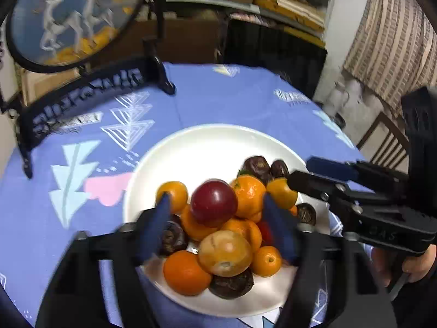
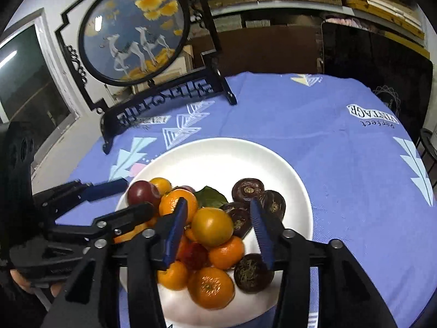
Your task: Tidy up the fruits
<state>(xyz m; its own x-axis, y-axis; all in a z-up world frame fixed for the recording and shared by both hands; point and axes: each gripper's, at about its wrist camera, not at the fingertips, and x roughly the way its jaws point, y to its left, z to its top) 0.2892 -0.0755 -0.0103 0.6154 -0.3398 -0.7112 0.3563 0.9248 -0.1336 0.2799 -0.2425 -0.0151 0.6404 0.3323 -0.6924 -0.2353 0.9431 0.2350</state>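
A white plate sits on a table covered with a blue patterned cloth, and holds a heap of fruit: oranges, a dark red plum, a yellow-brown round fruit and several dark brown wrinkled fruits. The left tool hangs over the near side of the plate, its blue fingers apart on either side of the plum and holding nothing. The right tool reaches in over the plate's right side, its fingers also spread wide above the pile, an orange-green fruit between them, not gripped. A round framed picture of deer on a black stand rises at the table's far left edge.
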